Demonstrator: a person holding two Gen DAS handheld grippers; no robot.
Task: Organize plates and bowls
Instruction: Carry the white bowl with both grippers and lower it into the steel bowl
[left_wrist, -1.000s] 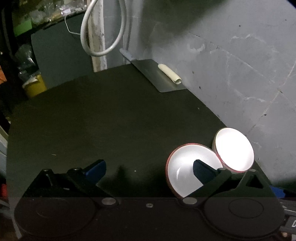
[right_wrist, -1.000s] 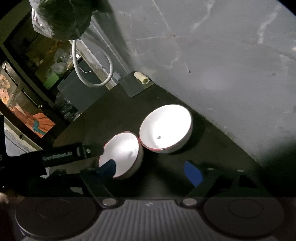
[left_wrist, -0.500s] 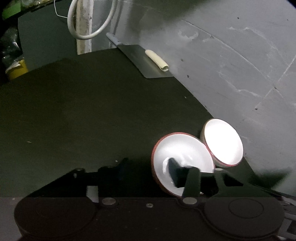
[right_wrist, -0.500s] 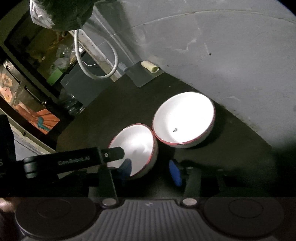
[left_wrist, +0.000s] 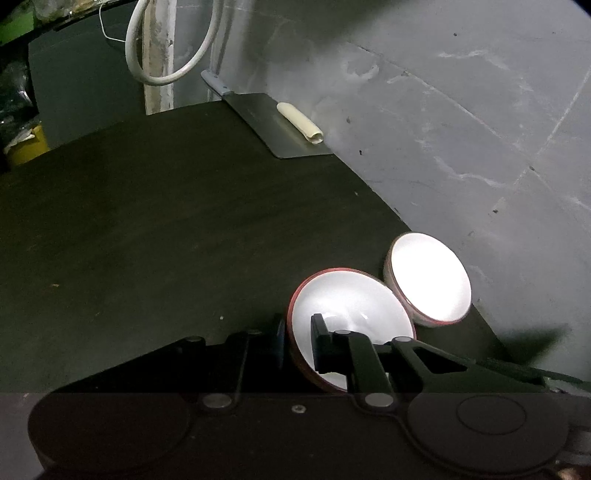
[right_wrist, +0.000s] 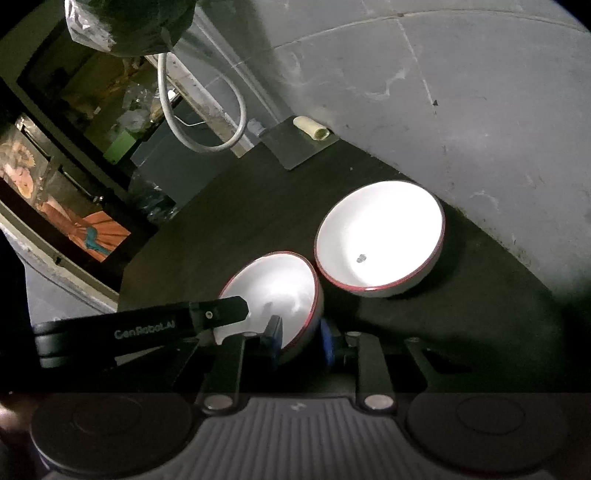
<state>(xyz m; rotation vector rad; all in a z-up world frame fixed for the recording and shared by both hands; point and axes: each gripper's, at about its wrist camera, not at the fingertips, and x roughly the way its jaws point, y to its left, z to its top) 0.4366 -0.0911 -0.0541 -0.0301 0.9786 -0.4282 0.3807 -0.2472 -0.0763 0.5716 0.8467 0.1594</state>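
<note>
- A dark table (left_wrist: 184, 229) fills most of both views, with a grey wall (left_wrist: 461, 129) along its right and far edge.
- A far bowl (right_wrist: 380, 236), white inside with a red rim, sits upright on the table near the wall, touching the near bowl at the rim.
- The near bowl (right_wrist: 277, 291), the same make, sits just left of it and looks tipped, probably because both claws have its rim.
- The left gripper (left_wrist: 297, 343) is closing on the near bowl's left rim, one finger inside and one outside, apparently to steady it.
- The right gripper (right_wrist: 301, 341) is closing on its near right rim, wall between the blue pads, likely ready to lift and nest it.
- A metal sheet (left_wrist: 280, 129) lies at the far edge with a pale roll (left_wrist: 299, 122) on it, clear of the work.
</note>
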